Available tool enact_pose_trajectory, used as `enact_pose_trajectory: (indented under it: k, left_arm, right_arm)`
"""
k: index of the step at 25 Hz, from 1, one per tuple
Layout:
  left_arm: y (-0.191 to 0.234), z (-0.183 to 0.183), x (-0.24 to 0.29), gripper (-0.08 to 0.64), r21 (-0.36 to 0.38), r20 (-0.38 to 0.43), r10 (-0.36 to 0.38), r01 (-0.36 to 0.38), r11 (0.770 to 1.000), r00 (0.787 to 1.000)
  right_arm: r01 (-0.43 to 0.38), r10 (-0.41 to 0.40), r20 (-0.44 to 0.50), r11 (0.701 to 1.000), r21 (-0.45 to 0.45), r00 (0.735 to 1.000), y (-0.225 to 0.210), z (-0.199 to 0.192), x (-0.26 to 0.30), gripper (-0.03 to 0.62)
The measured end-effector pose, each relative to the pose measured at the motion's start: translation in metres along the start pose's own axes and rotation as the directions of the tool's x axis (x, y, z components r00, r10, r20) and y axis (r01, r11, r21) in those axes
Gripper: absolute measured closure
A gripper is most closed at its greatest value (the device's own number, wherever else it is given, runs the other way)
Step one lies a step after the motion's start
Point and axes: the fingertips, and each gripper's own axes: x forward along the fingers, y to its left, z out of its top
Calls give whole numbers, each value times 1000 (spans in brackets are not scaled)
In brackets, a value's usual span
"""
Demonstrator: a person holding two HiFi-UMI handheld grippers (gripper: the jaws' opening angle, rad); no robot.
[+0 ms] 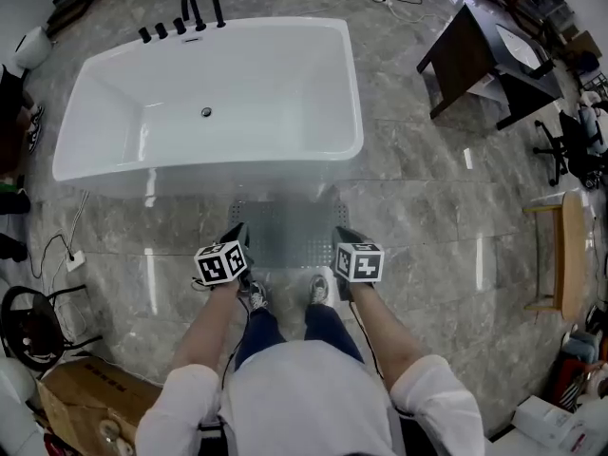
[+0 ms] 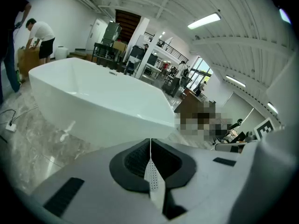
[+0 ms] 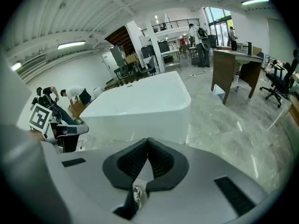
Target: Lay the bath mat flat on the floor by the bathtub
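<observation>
Left gripper (image 1: 237,234): my jaws were clamped on one side of the bath mat (image 1: 285,228).
Right gripper (image 1: 343,237): clamped on the other side.
Mat: spread between them, before the bathtub (image 1: 209,103).
Care: I judged I should lower both hands evenly, keeping the mat taut.

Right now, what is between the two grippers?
The mat, stretched from the left gripper to the right gripper, both shut on its edge, in front of the tub. The head view shows it.
</observation>
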Motion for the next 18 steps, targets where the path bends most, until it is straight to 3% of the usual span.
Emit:
enact_pose_trajectory:
  k: [8,14,18]
  left_arm:
    - [-20,14,-41,522,60,57,-29,25,998,998]
    - [-34,32,-59,522,166,83,-61,47,985,995]
    - [-42,41,-65,522,182,88,-86,68,981,992]
  right_arm:
    - [-23,24,78,1000,-18,997,16,23,-40,561]
    - [-32,36,118,999,-34,992,27,33,-53,561]
    - [-53,57,127,998,-34,990,35,41,-57,561]
